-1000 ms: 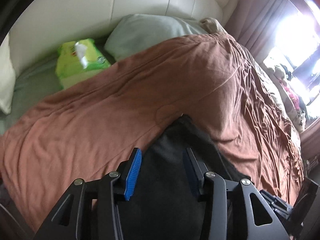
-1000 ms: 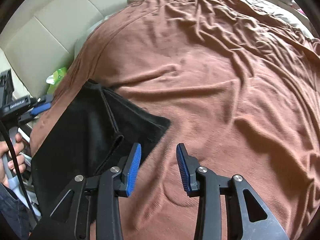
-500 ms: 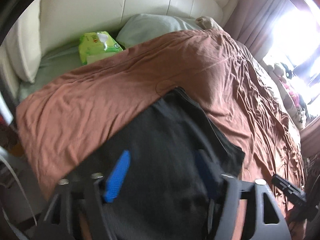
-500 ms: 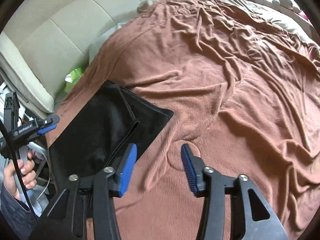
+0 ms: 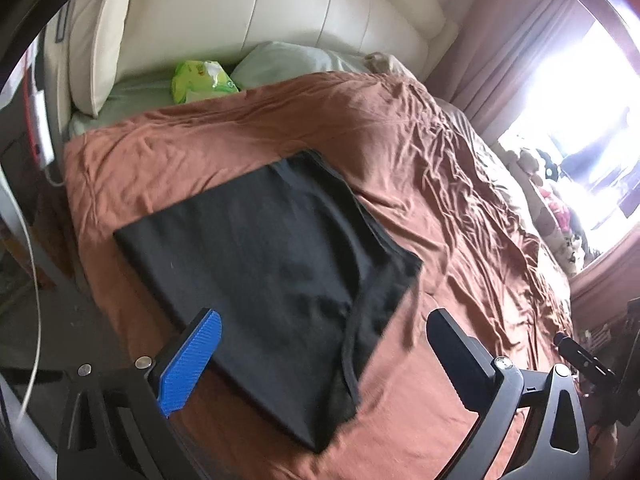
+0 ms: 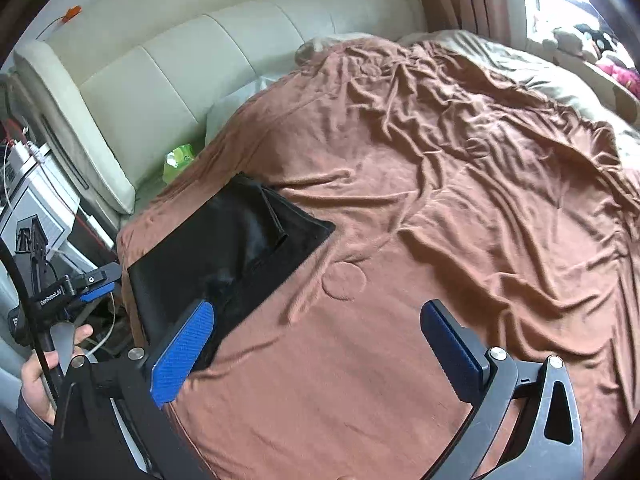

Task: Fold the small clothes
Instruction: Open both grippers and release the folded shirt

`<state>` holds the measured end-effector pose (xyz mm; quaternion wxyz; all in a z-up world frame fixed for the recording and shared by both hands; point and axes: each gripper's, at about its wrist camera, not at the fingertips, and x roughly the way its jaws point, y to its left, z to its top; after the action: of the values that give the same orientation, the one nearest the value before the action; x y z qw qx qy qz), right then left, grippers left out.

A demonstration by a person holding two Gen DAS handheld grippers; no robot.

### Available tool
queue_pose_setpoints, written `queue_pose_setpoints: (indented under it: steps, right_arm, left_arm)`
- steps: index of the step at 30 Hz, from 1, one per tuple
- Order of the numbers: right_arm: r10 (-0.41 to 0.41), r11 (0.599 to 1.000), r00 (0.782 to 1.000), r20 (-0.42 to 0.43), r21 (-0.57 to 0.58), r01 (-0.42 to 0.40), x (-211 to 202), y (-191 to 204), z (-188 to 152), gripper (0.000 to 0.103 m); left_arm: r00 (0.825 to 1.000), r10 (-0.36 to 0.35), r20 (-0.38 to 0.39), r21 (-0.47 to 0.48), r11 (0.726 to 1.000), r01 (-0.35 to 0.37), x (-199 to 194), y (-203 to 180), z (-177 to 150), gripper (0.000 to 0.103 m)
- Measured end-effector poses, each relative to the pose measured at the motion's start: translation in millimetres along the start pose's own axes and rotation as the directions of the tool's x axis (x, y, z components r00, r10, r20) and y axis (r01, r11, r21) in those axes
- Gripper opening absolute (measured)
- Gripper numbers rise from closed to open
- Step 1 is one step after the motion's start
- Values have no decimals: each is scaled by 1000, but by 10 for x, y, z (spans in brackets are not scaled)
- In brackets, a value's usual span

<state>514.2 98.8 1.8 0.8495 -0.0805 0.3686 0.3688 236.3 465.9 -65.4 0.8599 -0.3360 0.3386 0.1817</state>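
Note:
A black garment (image 5: 272,264) lies folded flat in a rough rectangle on the brown blanket (image 5: 400,152), near the bed's left corner. It also shows in the right wrist view (image 6: 224,256). My left gripper (image 5: 324,360) is open and empty, held above the garment's near edge. My right gripper (image 6: 316,348) is open and empty, above bare blanket to the right of the garment. The left gripper also shows at the left edge of the right wrist view (image 6: 92,284), held by a hand.
A green wipes pack (image 5: 200,80) and a pale pillow (image 5: 296,64) lie by the cream headboard (image 5: 240,8). Cables and a white box (image 6: 36,200) sit off the bed's left side. Curtains and a bright window (image 5: 580,120) are at the far right.
Both grippers have pulled back and up from the garment and opened wider. The whole folded garment now shows, lying flat on the blanket.

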Motion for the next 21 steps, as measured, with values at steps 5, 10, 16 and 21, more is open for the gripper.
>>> queue_pose_setpoints:
  steps: [5,10,16,21]
  right_arm:
    - [-16,1000,999,31,24,16,-429,-79,-155,103]
    - [-24,997,999,36,69,21,-835,-183,-338,103]
    - [-49,994,997,65,106,42,-1380,-289,-507,103]
    - [-76,992,990,120,114,62,-1923,-276,-697,103]
  left_arm:
    - [1000,-25,15,25,999,25,-239,-196,-186,103]
    - [997,-67,36,78,995,64,-537,-459,-338,103]
    - [990,-118,78,136,985,107,-922,-722,-483,103]
    - [987,-127,96,205,973,105,-1228,-954,-643,103]
